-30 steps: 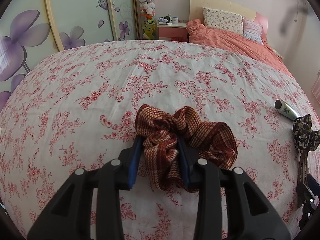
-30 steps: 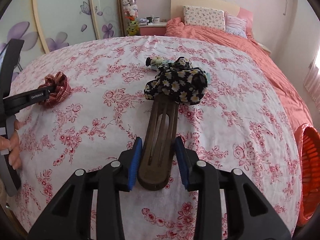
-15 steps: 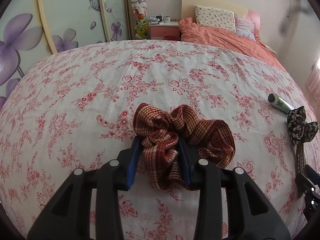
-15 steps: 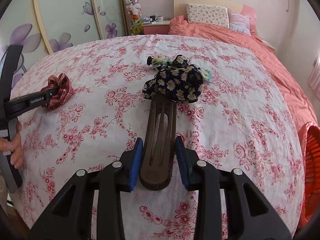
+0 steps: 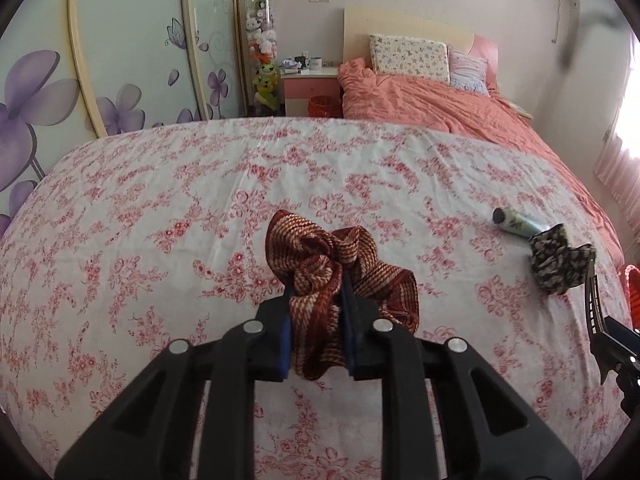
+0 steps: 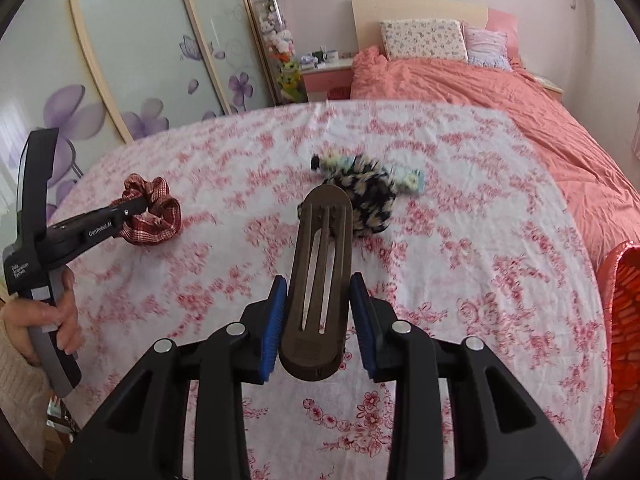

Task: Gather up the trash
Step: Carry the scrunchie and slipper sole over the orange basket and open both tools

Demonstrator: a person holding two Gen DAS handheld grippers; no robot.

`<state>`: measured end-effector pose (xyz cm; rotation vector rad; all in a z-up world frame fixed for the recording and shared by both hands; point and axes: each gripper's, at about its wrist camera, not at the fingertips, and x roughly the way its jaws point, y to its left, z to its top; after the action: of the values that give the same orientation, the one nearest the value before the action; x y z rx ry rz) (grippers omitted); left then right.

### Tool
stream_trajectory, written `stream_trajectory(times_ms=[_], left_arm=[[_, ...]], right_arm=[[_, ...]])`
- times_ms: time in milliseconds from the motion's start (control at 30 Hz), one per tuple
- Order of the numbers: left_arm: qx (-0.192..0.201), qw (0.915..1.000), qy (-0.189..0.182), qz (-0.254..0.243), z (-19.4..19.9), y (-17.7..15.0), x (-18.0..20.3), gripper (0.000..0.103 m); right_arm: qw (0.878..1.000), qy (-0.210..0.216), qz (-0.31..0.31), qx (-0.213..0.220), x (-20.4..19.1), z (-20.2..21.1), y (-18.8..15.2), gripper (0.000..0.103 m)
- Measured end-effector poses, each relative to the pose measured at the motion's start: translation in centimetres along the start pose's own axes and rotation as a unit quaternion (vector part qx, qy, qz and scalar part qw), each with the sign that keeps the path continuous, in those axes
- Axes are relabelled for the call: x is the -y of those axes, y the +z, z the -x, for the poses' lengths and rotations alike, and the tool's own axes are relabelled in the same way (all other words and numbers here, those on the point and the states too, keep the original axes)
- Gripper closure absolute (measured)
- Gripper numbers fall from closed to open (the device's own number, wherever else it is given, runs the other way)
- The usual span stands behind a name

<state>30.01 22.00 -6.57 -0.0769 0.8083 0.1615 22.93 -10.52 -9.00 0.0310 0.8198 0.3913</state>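
Observation:
My left gripper is shut on a red plaid scrunchie and holds it just above the floral bedsheet; it also shows in the right wrist view. My right gripper is shut on a brown flat hair clip, lifted and tilted up off the sheet. A black daisy-print scrunchie lies beyond the clip's tip, on the sheet. A small floral tube lies under and behind it; the tube also shows in the left wrist view.
A red mesh basket stands off the bed's right edge. A pink duvet and pillows lie at the bed's far end. A nightstand and sliding wardrobe doors stand at the back left.
My right gripper has lifted the hair clip, its tip now free of the daisy scrunchie. My left gripper has raised the plaid scrunchie slightly.

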Motion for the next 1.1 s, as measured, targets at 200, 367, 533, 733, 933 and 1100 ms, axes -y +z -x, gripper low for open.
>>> stream_trajectory(times_ms=[200,367,533,733,933,1100], left_arm=[[0.025,0.9996,-0.014,-0.008,2.5,1.1,1.5,0.083],[0.048,0.9982,-0.029,-0.021,5.1,2.1,3.5,0.083],[0.071,0.9956,-0.049,-0.035,8.0,2.9,6.1,0.083],[0.091,0.9905,-0.082,-0.061,11.2,3.2,11.0,0.083],[0.101,0.9806,-0.136,-0.1,13.4,2.3,17.8,0.083],[0.103,0.9672,-0.188,-0.136,14.9,1.0,24.0,0.083]], right_arm=[[0.999,-0.005,0.001,0.034,0.2,2.4,1.0,0.07],[0.998,-0.016,-0.006,0.059,1.4,4.6,1.3,0.07],[0.995,-0.031,-0.018,0.089,3.4,7.3,1.4,0.07],[0.99,-0.051,-0.037,0.123,6.3,11.0,0.6,0.07],[0.984,-0.082,-0.063,0.148,10.1,14.4,-0.4,0.07],[0.976,-0.115,-0.082,0.163,13.4,16.6,-1.5,0.07]])
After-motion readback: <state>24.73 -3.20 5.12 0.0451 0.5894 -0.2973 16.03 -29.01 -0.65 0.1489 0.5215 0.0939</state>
